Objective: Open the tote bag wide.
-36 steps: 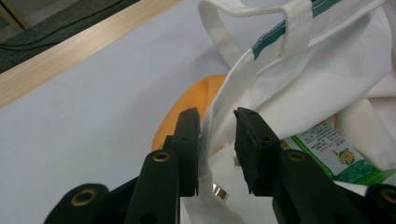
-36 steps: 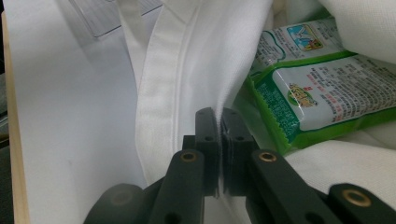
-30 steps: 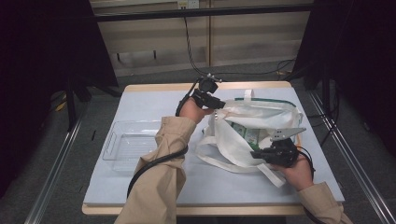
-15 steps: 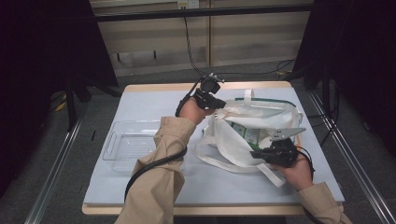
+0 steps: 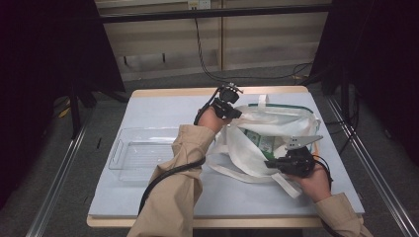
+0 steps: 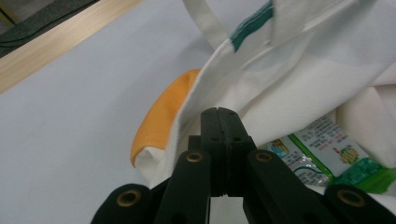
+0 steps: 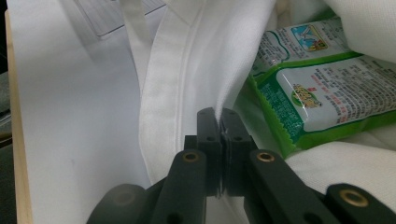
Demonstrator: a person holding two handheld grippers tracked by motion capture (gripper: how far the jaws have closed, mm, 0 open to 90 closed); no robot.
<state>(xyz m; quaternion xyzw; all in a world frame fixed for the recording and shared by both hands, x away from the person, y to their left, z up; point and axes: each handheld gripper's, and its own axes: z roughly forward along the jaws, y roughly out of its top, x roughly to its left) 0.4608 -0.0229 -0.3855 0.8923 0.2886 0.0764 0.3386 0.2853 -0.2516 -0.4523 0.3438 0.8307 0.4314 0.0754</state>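
A white tote bag (image 5: 267, 143) lies on the table's (image 5: 163, 111) right half. The left arm reaches across to its far rim, where the left gripper (image 5: 232, 109) has just closed on the cloth. The right gripper (image 5: 276, 164) pinches the near rim. Green snack packets (image 7: 322, 88) lie inside.

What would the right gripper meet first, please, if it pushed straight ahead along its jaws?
The right gripper, shut on the white bag's rim, would probably run along that cloth; the green snack packet lies just right of its line, though depth is unclear.
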